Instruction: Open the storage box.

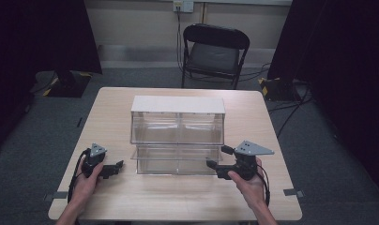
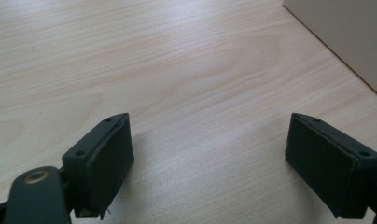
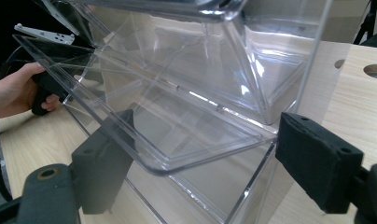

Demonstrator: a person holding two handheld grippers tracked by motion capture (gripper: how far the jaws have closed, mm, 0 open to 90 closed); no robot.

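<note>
The right gripper (image 3: 203, 161) is nearer — its spread fingers straddle the clear flap's (image 3: 144, 126) corner, not yet pinching; the left gripper (image 2: 210, 161) gapes over bare table (image 2: 177, 70).

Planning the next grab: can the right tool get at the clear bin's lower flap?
Probably yes: the right tool is open with the flap edge between its jaws, nothing blocking.

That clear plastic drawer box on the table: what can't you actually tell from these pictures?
- Whether the clear box holds anything: high view, too small and glary.
- Whether the right gripper touches the lower drawer's rim: right gripper view, one pad sits behind clear plastic.
- The white top: left gripper view, cut off by the edge.
- What the left gripper aims at: bare table between open jaws.
</note>
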